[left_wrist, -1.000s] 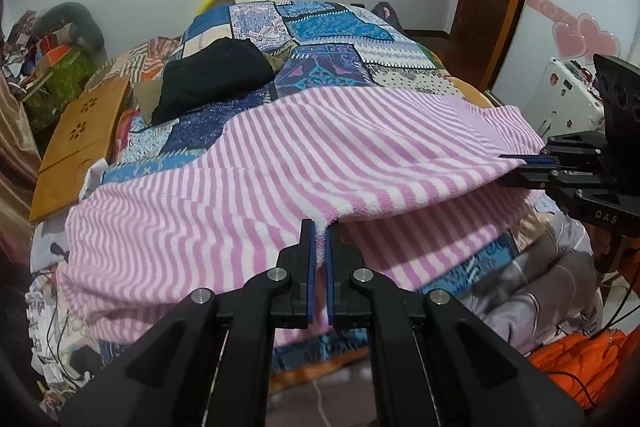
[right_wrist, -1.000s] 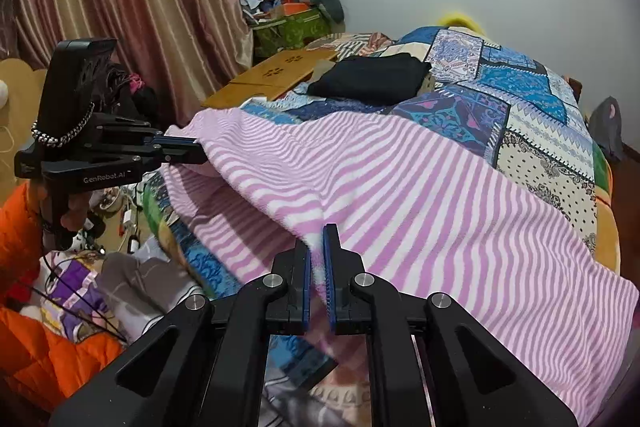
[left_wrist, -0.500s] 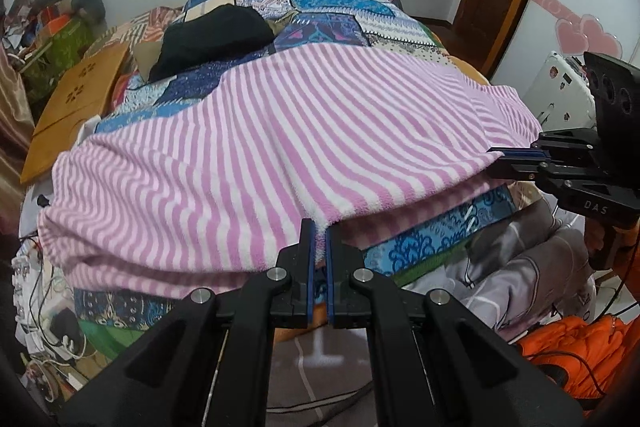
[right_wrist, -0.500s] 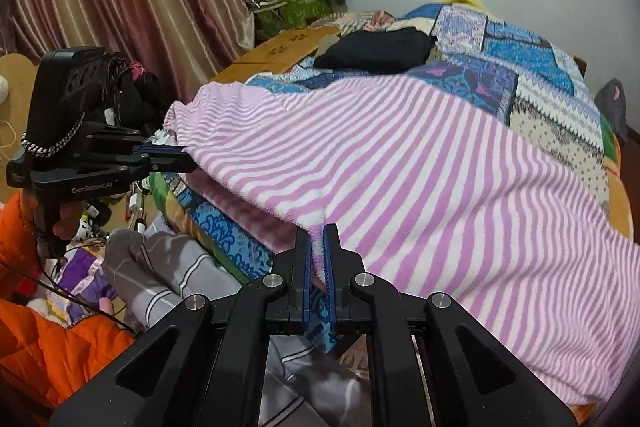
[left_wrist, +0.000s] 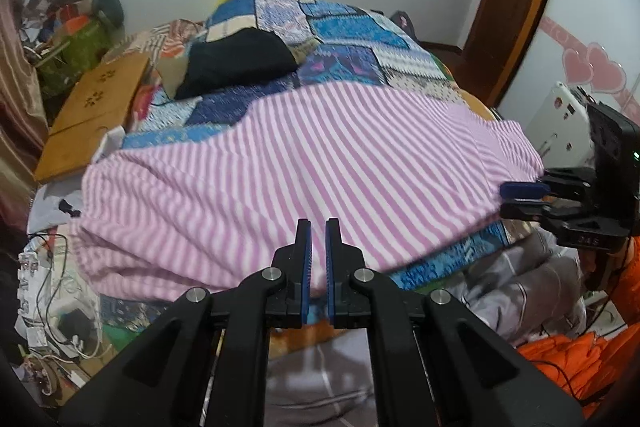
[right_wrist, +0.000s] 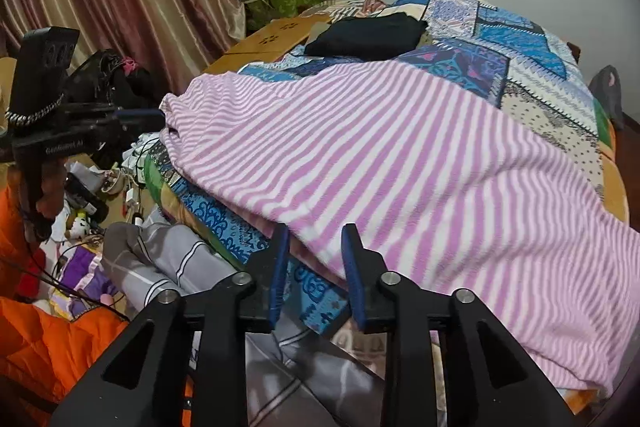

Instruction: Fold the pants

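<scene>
Pink-striped pants spread across the near end of the quilted bed, one lengthwise fold apparently laid, further folds into a compact stack judged still to do. Left hand-held gripper pinched nearly shut at the pants' near hem, cloth between its fingers hard to confirm; right hand-held gripper just opened partway, hem between but unpressed.

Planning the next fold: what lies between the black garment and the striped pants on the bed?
Only bare patchwork quilt lies between the black garment and the striped pants; both wrist views show it.
</scene>
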A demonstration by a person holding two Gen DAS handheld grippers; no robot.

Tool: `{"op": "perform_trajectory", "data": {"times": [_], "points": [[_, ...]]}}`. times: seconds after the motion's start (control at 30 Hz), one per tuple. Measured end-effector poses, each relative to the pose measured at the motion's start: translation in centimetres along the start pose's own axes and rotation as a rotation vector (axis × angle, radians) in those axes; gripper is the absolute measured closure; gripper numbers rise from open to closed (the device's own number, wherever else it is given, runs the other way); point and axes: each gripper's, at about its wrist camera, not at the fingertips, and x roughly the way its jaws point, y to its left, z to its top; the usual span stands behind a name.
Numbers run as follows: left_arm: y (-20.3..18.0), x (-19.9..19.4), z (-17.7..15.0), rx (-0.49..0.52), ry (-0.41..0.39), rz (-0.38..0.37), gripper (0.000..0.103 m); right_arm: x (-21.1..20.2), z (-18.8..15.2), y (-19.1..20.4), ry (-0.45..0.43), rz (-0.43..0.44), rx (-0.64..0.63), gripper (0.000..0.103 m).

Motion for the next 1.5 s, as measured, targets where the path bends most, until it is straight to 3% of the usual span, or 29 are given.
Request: {"op": "perform_trajectory", "data": {"times": [0.2, 0.33, 0.53, 0.63, 0.77, 0.87, 0.97, 1.13, 1.3, 1.37, 1.5], "points": [[2.2, 2.5, 2.4, -0.049, 0.016, 0.041, 0.099, -2.6, 1.2, -2.0, -0.07, -0.041, 0.032, 0.075], [3.8, 5.7, 3.0, -0.082, 0.063, 0.064, 0.099, -2.2, 1.7, -3.9, -0.087, -0.097, 0.06, 0.071], [6.3, 10.5, 0.7, -0.13, 0.182, 0.13, 0.099, 1.9, 0.3, -6.6, 0.029, -0.152, 0.099, 0.071], [8.5, 11.8, -1.4, -0.164, 0.234, 0.22, 0.099, 1.6, -1.0, -7.0, 0.001, -0.13, 0.125, 0.07], [11.0, 10.8, -3.3, -0.224, 0.231, 0.228, 0.099, 0.4, -2.1, -7.1, 0.01, -0.135, 0.135, 0.071], [11.7, 9.9, -3.7, -0.225, 0.222, 0.259, 0.099, -0.1, -3.2, -7.4, 0.045, -0.172, 0.135, 0.07], [12.3, 9.6, -4.2, -0.214, 0.229, 0.296, 0.099, -1.2, -4.6, -8.7, 0.062, -0.161, 0.212, 0.069], [14.3, 8.3, -4.7, -0.258, 0.226, 0.308, 0.099, -3.1, -7.7, -11.3, 0.12, -0.299, 0.312, 0.068], [16.1, 6.0, -4.0, -0.324, 0.174, 0.343, 0.097, -6.0, -7.7, -13.1, 0.038, -0.358, 0.382, 0.066], [16.7, 5.3, -3.3, -0.33, 0.153, 0.362, 0.092, -6.8, -7.1, -13.5, 0.007, -0.384, 0.382, 0.066], [19.2, 4.6, -2.5, -0.365, 0.11, 0.407, 0.049, -6.7, -6.2, -14.2, -0.004, -0.414, 0.392, 0.064]]}}
